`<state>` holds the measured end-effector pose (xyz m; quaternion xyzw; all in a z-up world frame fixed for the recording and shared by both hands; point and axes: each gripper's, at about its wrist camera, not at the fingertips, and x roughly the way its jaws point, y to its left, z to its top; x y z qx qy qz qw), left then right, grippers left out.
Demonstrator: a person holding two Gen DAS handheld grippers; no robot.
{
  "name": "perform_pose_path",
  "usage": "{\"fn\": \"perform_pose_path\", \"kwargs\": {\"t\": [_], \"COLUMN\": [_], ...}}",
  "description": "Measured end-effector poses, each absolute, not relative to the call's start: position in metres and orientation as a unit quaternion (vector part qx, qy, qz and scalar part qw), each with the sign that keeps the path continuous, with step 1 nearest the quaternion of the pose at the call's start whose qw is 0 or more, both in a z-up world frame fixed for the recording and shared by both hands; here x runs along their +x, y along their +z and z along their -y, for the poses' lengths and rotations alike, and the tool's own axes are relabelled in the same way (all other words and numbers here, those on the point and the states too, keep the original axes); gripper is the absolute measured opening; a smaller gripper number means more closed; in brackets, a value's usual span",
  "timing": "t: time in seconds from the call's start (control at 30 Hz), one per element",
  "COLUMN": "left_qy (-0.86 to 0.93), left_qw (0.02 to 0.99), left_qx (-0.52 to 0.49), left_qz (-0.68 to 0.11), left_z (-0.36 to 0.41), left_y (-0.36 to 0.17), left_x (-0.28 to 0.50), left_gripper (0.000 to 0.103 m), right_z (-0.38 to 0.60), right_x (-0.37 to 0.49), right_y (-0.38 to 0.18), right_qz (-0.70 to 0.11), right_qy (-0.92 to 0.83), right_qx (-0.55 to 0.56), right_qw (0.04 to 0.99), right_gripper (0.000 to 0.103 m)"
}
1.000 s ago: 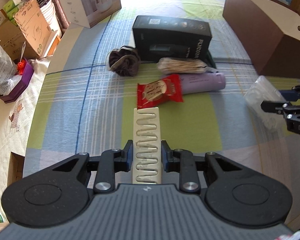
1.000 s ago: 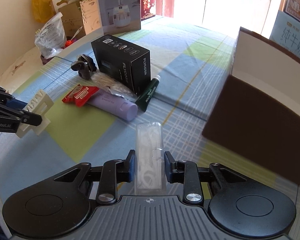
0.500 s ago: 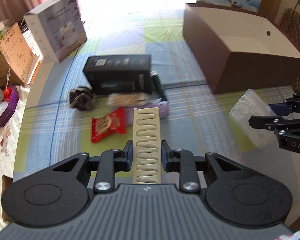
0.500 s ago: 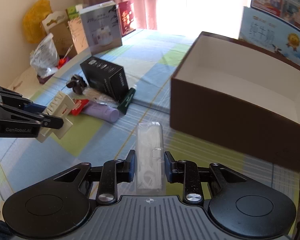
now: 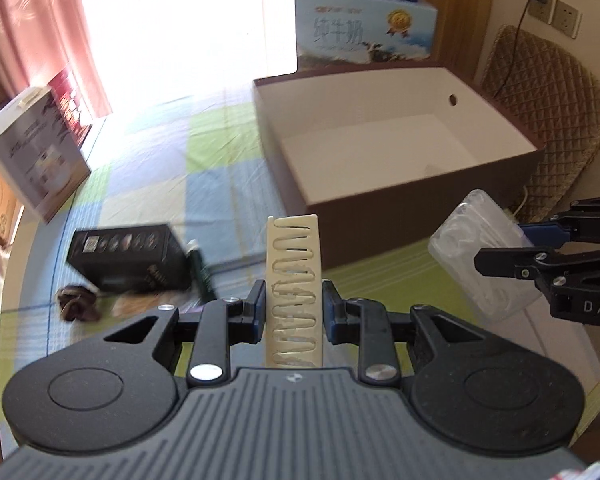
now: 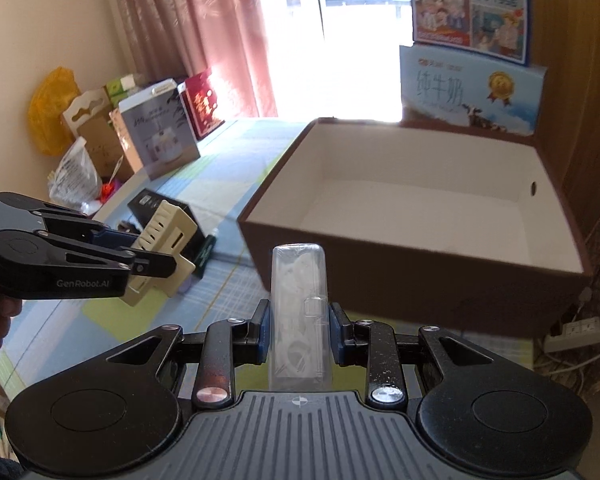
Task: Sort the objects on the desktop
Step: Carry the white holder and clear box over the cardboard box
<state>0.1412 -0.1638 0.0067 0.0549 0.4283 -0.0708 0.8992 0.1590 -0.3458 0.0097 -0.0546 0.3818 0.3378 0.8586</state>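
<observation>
My left gripper (image 5: 294, 314) is shut on a cream plastic piece with a zigzag slot (image 5: 294, 280), held up above the table. The same cream piece (image 6: 166, 236) shows at the left of the right wrist view, in the left gripper (image 6: 156, 262). My right gripper (image 6: 298, 330) is shut on a clear plastic case (image 6: 298, 304); that clear case (image 5: 480, 248) appears at the right of the left wrist view in the right gripper (image 5: 500, 248). A big brown open box (image 5: 400, 216) with a white inside (image 6: 412, 208) stands ahead of both grippers.
A black carton (image 5: 128, 256), a dark green tube (image 5: 200, 276) and a dark scrunchie (image 5: 78, 302) lie on the checked tablecloth (image 5: 220, 160) at the left. A white appliance box (image 5: 32, 156) stands at the far left edge. A woven chair (image 5: 548, 120) is behind the brown box.
Both grippers have risen and swung toward the brown box with their loads. The box's open inside now faces both cameras; the loose items on the cloth have slid down and left.
</observation>
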Motion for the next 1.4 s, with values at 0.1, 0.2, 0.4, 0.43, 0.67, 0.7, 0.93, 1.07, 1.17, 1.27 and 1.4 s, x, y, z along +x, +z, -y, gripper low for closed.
{"fn": "perform_pose_path", "kwargs": {"t": [0.1, 0.2, 0.4, 0.43, 0.67, 0.7, 0.93, 1.07, 1.17, 1.27, 1.4], "left_qy": [-0.081, -0.091, -0.096, -0.096, -0.104, -0.104, -0.101, -0.099, -0.097, -0.091, -0.089], "left_qw": [0.904, 0.907, 0.911, 0.911, 0.905, 0.904, 0.888, 0.878, 0.871, 0.865, 0.858], "left_qx": [0.058, 0.058, 0.069, 0.071, 0.080, 0.084, 0.098, 0.097, 0.089, 0.090, 0.081], "left_qz": [-0.416, -0.407, -0.395, -0.395, -0.404, -0.407, -0.438, -0.458, -0.473, -0.485, -0.499], "left_z": [0.182, 0.198, 0.223, 0.227, 0.251, 0.255, 0.274, 0.281, 0.284, 0.285, 0.285], "left_y": [0.016, 0.023, 0.033, 0.034, 0.029, 0.027, 0.000, -0.019, -0.033, -0.046, -0.059], "left_x": [0.153, 0.168, 0.206, 0.213, 0.266, 0.274, 0.319, 0.338, 0.352, 0.363, 0.378], "left_gripper": [0.024, 0.024, 0.024, 0.024, 0.024, 0.024, 0.024, 0.024, 0.024, 0.024, 0.024], "right_z": [0.361, 0.372, 0.389, 0.390, 0.399, 0.399, 0.394, 0.392, 0.390, 0.387, 0.385], "right_x": [0.170, 0.185, 0.226, 0.235, 0.297, 0.306, 0.348, 0.368, 0.378, 0.388, 0.399], "right_y": [0.021, 0.034, 0.051, 0.052, 0.046, 0.043, 0.022, 0.004, -0.008, -0.020, -0.031], "right_qz": [-0.369, -0.355, -0.327, -0.324, -0.336, -0.339, -0.366, -0.388, -0.402, -0.414, -0.428], "right_qy": [0.334, 0.329, 0.316, 0.314, 0.293, 0.290, 0.277, 0.272, 0.268, 0.266, 0.264], "right_qx": [-0.046, -0.040, -0.043, -0.045, -0.045, -0.045, -0.061, -0.063, -0.066, -0.067, -0.066], "right_qw": [0.866, 0.874, 0.889, 0.891, 0.894, 0.894, 0.886, 0.879, 0.873, 0.868, 0.862], "right_gripper": [0.026, 0.026, 0.026, 0.026, 0.026, 0.026, 0.026, 0.026, 0.026, 0.026, 0.026]}}
